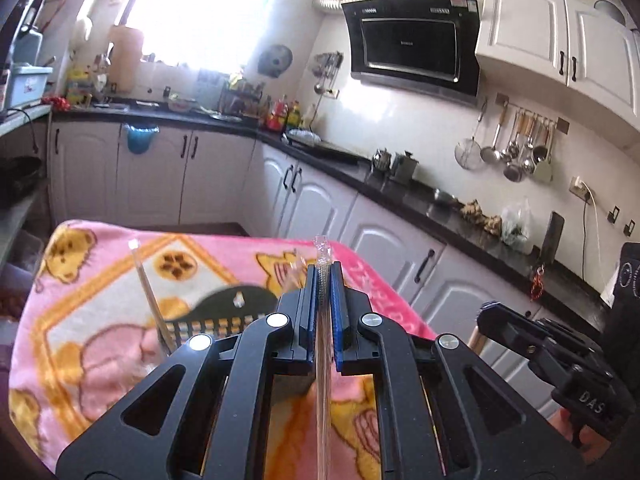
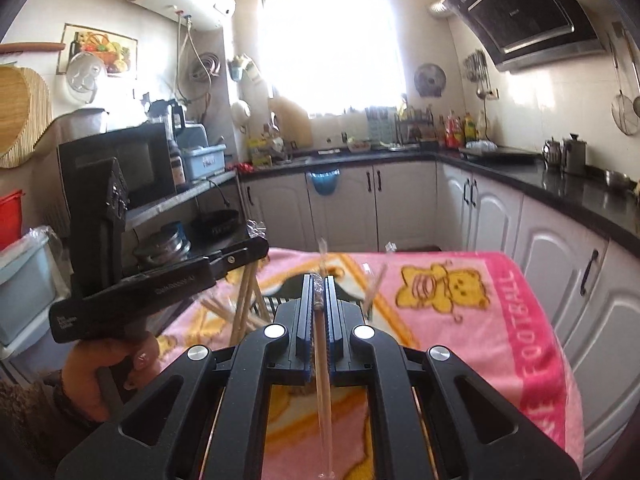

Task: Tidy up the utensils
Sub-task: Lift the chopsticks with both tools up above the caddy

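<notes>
Kitchen cupboards stand behind a table under a pink blanket with yellow bears. On the blanket sits a dark holder with wrapped chopsticks leaning in it. The left gripper pinches a chopstick in clear wrap. The right gripper pinches another wrapped chopstick, held above the blanket.

Wrapped chopsticks run off frame bottom; holder mostly hidden behind left gripper.
</notes>
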`<state>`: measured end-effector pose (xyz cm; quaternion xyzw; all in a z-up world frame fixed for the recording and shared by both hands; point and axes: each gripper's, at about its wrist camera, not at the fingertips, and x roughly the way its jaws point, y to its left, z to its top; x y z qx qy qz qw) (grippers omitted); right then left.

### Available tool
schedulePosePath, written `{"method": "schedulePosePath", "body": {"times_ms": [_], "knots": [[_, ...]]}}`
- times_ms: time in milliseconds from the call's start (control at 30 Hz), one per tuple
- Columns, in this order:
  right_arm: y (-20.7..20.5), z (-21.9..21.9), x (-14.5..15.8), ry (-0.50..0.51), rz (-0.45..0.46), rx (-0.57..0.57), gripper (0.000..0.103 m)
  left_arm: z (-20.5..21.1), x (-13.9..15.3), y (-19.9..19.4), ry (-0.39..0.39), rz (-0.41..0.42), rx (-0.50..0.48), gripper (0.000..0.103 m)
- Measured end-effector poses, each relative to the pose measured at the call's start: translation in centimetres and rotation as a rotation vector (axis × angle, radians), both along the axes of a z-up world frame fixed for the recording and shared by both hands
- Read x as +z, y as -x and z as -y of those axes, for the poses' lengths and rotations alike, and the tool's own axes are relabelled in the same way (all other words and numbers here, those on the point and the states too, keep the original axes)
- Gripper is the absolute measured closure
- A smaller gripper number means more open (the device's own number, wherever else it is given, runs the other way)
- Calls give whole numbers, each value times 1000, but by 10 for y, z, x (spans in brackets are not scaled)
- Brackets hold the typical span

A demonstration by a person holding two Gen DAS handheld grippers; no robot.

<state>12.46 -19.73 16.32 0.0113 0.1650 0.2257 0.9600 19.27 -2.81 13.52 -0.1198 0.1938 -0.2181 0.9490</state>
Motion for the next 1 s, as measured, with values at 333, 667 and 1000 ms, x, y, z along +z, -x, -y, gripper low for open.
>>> {"method": "schedulePosePath", "body": {"times_ms": [333, 667, 1000], "knots": [[-13, -10, 29, -59, 78, 15, 98, -11, 33, -13, 7, 73, 54, 100], [-37, -6, 57, -82, 158, -8, 98, -10, 63, -26, -13, 178, 145, 100], [-71, -8, 71, -111, 214, 9, 98, 2, 72, -42, -49, 259, 252, 100]]}}
